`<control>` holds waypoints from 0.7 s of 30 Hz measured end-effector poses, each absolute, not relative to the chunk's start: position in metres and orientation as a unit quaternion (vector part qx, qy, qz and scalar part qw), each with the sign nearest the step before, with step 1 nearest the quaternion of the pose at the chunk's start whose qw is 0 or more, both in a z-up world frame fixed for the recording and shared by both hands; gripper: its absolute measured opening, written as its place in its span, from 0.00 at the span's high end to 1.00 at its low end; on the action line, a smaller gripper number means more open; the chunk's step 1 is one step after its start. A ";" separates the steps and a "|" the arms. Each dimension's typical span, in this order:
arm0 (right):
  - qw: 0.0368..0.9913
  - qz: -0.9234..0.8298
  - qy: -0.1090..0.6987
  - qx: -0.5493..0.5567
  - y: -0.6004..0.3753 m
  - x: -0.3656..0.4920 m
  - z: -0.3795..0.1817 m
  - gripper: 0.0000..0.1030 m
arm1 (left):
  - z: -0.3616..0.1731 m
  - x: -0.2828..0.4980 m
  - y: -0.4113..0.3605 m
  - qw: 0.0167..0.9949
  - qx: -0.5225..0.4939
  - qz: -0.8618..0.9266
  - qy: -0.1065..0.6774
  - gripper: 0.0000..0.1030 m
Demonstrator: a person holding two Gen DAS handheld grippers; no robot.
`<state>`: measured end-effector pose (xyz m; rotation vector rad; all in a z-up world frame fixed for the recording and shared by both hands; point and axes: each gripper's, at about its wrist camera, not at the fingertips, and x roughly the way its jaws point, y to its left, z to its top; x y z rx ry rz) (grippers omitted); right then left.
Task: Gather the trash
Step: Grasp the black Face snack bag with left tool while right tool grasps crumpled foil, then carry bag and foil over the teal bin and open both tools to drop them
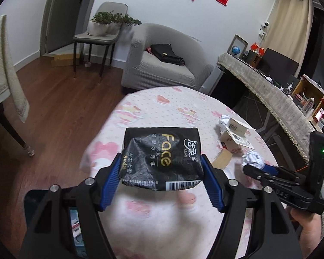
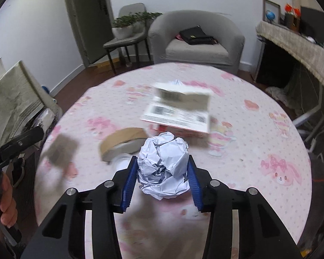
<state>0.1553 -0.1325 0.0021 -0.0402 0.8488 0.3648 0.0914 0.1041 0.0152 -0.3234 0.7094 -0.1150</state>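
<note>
Both claws loaded above the round table (image 2: 259, 133): the left claw (image 1: 162, 168) clamps a black tissue pack (image 1: 162, 157) by its sides, the right claw (image 2: 162, 170) pinches a crumpled paper ball (image 2: 164, 164), evidently bound for disposal. A torn box (image 2: 179, 110) and cardboard ring (image 2: 121, 142) remain.

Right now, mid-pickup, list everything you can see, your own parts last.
tissue pack: 1, black, in left gripper
paper ball: 1, white, in right gripper
second paper ball: 1, white, behind box
cardboard box: 1, white and red, table centre
tape roll: 1, brown, left of box
table: 1, pink cloth
armchair: 1, grey, holds black bag
chair: 1, grey, holds plant
left gripper: shut on pack
right gripper: shut on ball
</note>
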 end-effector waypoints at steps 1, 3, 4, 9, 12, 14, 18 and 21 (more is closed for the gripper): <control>0.896 0.181 0.405 -0.023 -0.130 0.152 0.005 0.56 | 0.016 0.089 0.108 0.925 -0.156 -0.051 0.343 0.30; 0.899 0.194 0.392 -0.030 -0.121 0.145 0.012 0.56 | 0.016 0.084 0.117 0.928 -0.150 -0.039 0.339 0.30; 0.899 0.199 0.388 -0.031 -0.118 0.143 0.015 0.56 | 0.015 0.082 0.122 0.929 -0.145 -0.033 0.339 0.30; 0.902 0.220 0.371 -0.025 -0.096 0.141 0.026 0.56 | 0.011 0.075 0.154 0.928 -0.141 0.016 0.344 0.30; 0.897 0.244 0.367 -0.028 -0.073 0.138 0.029 0.56 | 0.009 0.068 0.174 0.926 -0.147 0.039 0.345 0.30; 0.897 0.254 0.362 -0.029 -0.060 0.134 0.030 0.56 | 0.006 0.064 0.184 0.925 -0.144 0.050 0.349 0.30; 0.890 0.277 0.359 -0.039 -0.027 0.128 0.028 0.56 | -0.007 0.053 0.206 0.919 -0.133 0.074 0.365 0.30; 0.885 0.298 0.355 -0.044 0.002 0.122 0.029 0.56 | -0.019 0.046 0.220 0.912 -0.132 0.082 0.380 0.30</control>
